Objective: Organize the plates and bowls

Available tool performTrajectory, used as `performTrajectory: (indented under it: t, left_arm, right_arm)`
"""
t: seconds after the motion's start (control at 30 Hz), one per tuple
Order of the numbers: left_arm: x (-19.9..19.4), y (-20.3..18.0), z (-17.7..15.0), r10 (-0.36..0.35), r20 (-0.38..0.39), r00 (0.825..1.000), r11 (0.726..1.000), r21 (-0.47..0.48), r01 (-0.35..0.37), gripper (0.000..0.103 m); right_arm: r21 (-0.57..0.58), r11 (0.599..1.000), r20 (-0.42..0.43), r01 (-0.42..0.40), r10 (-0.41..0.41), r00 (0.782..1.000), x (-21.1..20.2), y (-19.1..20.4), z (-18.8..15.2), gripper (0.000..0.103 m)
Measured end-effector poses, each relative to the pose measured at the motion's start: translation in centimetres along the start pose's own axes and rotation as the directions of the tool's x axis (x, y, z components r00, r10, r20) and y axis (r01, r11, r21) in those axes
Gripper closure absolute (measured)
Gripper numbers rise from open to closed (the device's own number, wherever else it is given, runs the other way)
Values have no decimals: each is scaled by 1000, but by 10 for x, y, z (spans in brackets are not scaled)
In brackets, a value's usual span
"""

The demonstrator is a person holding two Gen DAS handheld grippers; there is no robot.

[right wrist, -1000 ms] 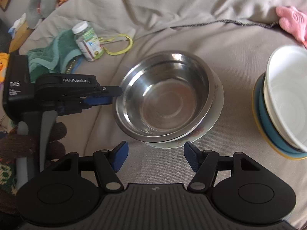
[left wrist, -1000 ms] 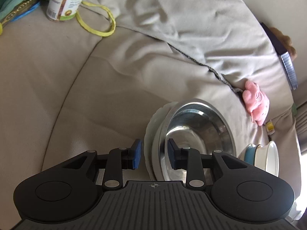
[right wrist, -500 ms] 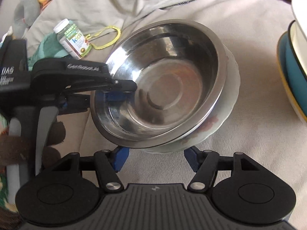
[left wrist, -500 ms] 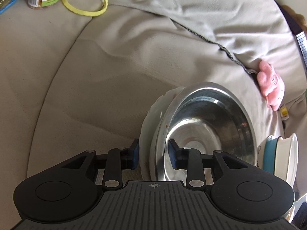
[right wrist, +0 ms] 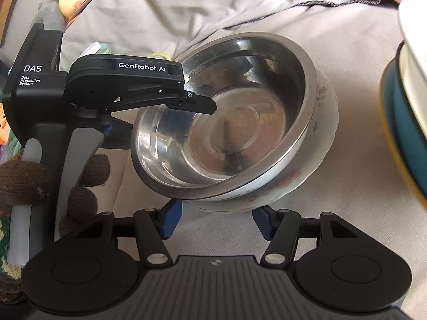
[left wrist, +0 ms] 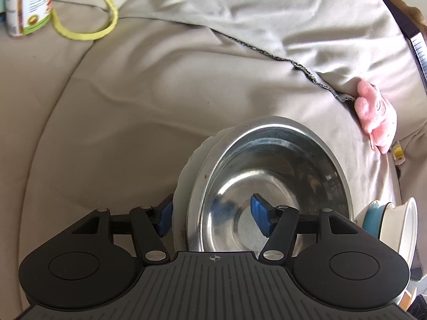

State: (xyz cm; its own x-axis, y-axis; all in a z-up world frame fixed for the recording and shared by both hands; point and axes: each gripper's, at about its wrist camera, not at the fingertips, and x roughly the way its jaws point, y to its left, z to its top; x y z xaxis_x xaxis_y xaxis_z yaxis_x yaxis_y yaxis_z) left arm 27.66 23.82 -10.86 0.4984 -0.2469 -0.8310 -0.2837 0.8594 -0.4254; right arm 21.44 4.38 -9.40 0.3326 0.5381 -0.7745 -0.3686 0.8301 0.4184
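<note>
Beige couch cushion holds the steel bowl [right wrist: 221,122], nested in a floral bowl [right wrist: 317,144]. Left tool [left wrist: 213,217] is opening around both rims, gripping nothing; right tool [right wrist: 217,220], closing, is empty beneath them. Tilted pair could slide off.

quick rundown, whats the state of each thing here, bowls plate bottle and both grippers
steel bowl: empty, tilted, nested on the plate
floral plate: under the steel bowl, tilted
left gripper: jaws opening, straddling bowl and plate rims, pads clear
right gripper: jaws closing, nothing held, just under the plate's near edge
stacked bowls: nested, tipped on their side
vitamin bottle: upright
</note>
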Motion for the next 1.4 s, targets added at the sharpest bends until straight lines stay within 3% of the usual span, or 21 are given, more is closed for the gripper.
performTrajectory:
  t: [0.17,0.43,0.6,0.73,0.93,1.0,1.1,1.17,1.23,1.4]
  left_arm:
    - [-2,-7,-2,42,2,999,999,23,-42,42]
    - [-46,-39,-21,131,116,985,981,126,-145,45]
    - [-66,-69,-33,200,177,964,954,189,-233,42]
    - [-75,-80,-38,233,193,953,945,187,-269,42]
    - [-94,-91,-40,268,258,928,935,164,-316,46]
    - [-102,-96,-40,240,282,929,948,139,-287,46]
    - [-106,-115,-40,85,255,963,980,154,-127,46]
    - [-101,-139,-43,-26,193,981,979,204,-14,46]
    - [-93,-164,-49,-93,137,986,964,259,55,46]
    - [-65,-209,-68,-76,73,994,924,380,43,46]
  right_arm:
    - [-56,998,-3,16,-16,1000,-9,0,-3,45]
    - [-143,989,-19,-29,26,999,-50,-1,-26,45]
    - [-173,985,70,-19,32,997,-95,-5,-27,45]
    - [-183,983,163,23,7,987,-135,-13,-20,44]
    - [-148,982,321,118,-65,945,-200,-51,-1,41]
    - [-118,978,371,170,-115,921,-217,-69,2,39]
    - [-43,974,396,223,-188,899,-223,-98,13,39]
    - [10,971,385,239,-225,895,-220,-117,20,39]
    - [50,969,366,241,-242,899,-214,-133,21,39]
    - [112,970,299,216,-240,923,-193,-160,11,39]
